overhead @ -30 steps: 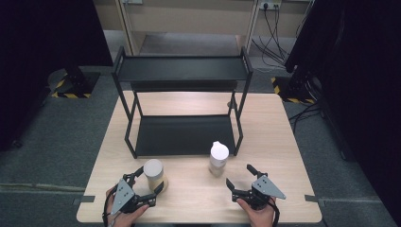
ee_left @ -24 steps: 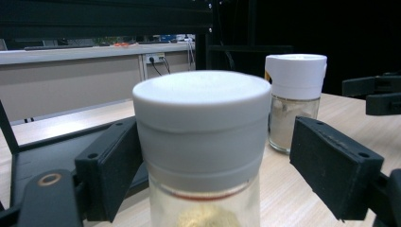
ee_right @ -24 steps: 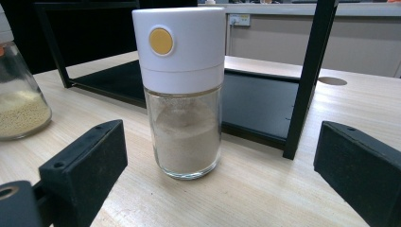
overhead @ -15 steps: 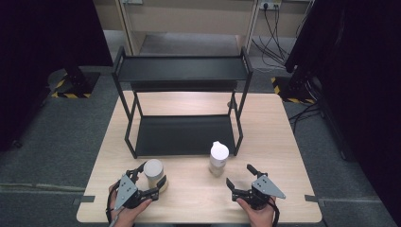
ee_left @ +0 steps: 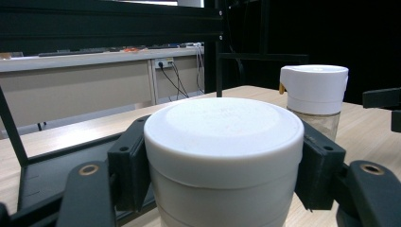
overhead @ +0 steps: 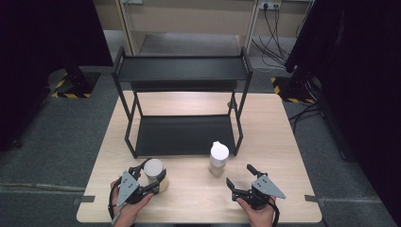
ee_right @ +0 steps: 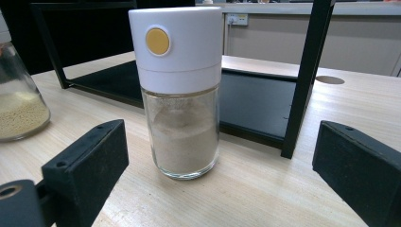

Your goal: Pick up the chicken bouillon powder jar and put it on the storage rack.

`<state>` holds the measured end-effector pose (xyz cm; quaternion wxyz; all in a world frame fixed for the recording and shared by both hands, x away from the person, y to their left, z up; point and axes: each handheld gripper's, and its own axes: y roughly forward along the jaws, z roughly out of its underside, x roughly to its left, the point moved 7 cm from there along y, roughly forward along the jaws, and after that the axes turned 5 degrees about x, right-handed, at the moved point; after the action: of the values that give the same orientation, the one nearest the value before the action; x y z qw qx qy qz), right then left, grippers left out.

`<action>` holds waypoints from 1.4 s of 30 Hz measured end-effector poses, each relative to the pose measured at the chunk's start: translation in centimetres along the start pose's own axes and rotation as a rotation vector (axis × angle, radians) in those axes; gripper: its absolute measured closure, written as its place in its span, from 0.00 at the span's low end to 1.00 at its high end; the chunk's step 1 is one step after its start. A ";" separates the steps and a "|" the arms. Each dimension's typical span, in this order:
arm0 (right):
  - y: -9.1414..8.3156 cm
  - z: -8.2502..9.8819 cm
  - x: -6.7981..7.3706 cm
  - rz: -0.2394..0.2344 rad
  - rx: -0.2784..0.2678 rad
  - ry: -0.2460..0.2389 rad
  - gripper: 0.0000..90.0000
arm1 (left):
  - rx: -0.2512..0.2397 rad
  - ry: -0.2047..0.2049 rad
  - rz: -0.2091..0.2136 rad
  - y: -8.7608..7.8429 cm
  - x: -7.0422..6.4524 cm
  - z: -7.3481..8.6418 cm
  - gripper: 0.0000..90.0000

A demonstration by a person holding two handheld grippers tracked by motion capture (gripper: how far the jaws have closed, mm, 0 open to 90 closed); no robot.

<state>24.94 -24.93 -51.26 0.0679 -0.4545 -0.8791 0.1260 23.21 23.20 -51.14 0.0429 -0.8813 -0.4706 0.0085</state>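
Left gripper (overhead: 150, 176) has just closed, its pads pressed on both sides of a white-lidded jar (ee_left: 223, 156). Right gripper (overhead: 240, 178) sits low on the table's near edge, jaws wide apart, hand (overhead: 255, 213) beneath it.

A pale wooden tabletop (overhead: 283, 142) is carrying a black two-tier rack (overhead: 182, 135), a white-lidded jar (overhead: 153, 172) near its front left edge, and a white-capped glass shaker (overhead: 219, 158) just beside the rack's front right leg.
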 end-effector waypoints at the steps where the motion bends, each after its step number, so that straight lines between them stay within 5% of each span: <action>1: 0.0 0.0 0.0 0.000 0.000 0.000 0.05 | 0.000 0.000 0.000 0.0 0.0 0.0 0.37; 16: 0.0 0.0 0.0 -0.001 -0.002 0.006 0.05 | 0.006 -0.009 0.019 0.1 -0.4 -1.6 0.37; 42: 0.0 0.0 -0.1 0.000 -0.001 0.012 0.05 | -0.084 0.007 -0.035 1.2 0.8 -9.0 0.37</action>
<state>24.97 -25.00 -51.27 0.0728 -0.4555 -0.8787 0.1229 25.16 22.63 -42.20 0.0078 -0.8738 -0.4859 -0.0153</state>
